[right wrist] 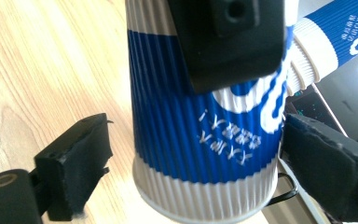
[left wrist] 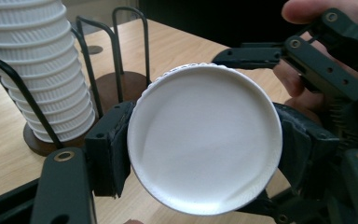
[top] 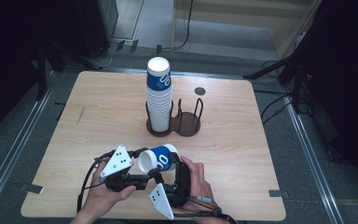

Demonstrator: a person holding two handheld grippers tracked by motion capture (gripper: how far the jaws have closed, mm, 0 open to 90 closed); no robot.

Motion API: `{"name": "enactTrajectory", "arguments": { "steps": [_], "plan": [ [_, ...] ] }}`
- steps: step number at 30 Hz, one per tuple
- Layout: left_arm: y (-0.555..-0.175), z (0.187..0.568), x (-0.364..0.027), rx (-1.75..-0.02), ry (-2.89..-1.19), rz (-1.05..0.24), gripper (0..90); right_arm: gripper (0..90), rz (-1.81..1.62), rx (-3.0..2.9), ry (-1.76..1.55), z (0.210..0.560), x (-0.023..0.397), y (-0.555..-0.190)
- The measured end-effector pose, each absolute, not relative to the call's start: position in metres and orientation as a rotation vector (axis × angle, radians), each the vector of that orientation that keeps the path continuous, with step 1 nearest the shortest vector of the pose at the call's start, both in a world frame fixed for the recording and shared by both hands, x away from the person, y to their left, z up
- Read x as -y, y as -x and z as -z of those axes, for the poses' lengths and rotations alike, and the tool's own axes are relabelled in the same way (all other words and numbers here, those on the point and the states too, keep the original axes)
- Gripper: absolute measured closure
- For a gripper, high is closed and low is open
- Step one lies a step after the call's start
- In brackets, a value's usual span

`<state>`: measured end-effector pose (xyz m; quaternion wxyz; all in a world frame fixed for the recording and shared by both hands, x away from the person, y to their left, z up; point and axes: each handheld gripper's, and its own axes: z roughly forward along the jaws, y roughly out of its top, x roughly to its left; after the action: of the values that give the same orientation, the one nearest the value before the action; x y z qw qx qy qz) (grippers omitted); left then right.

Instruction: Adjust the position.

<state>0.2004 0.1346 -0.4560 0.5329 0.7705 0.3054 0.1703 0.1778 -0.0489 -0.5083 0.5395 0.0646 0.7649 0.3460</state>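
Cup (top: 159, 157): ribbed paper, blue band, white base; left hand-held gripper (left wrist: 200, 154) clamps it, right (right wrist: 191, 163) released.

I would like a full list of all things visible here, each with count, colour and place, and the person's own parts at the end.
Table: one, light wood, under everything.
Cup holder: one, dark, with two round bases and black wire posts, at the table's middle.
Cup stack: one tall stack, white ribbed cups with a blue top cup, standing in the holder's left base.
Single cup: one, blue and white, lying sideways above the near table edge, between the two grippers.
Left gripper: one, black, jaws shut on the single cup near its closed end.
Right gripper: one, black, jaws apart on both sides of the cup, left pad clearly off it.
Hands: two, at the bottom edge, each holding a gripper.
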Motion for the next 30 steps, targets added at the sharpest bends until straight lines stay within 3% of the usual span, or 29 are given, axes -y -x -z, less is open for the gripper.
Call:
{"name": "enactTrajectory", "arguments": {
  "steps": [17, 30],
  "plan": [
    [-0.204, 0.458, -0.153, -0.811, -1.726, -0.481, 28.7, 3.0, -1.008, -1.844, -0.285, 0.484, 0.055, -0.178],
    [-0.205, 0.456, -0.157, -0.818, -1.652, -0.518, 28.7, 0.0, -1.207, -1.841, -0.569, 0.466, 0.074, -0.188]
  ]
}}
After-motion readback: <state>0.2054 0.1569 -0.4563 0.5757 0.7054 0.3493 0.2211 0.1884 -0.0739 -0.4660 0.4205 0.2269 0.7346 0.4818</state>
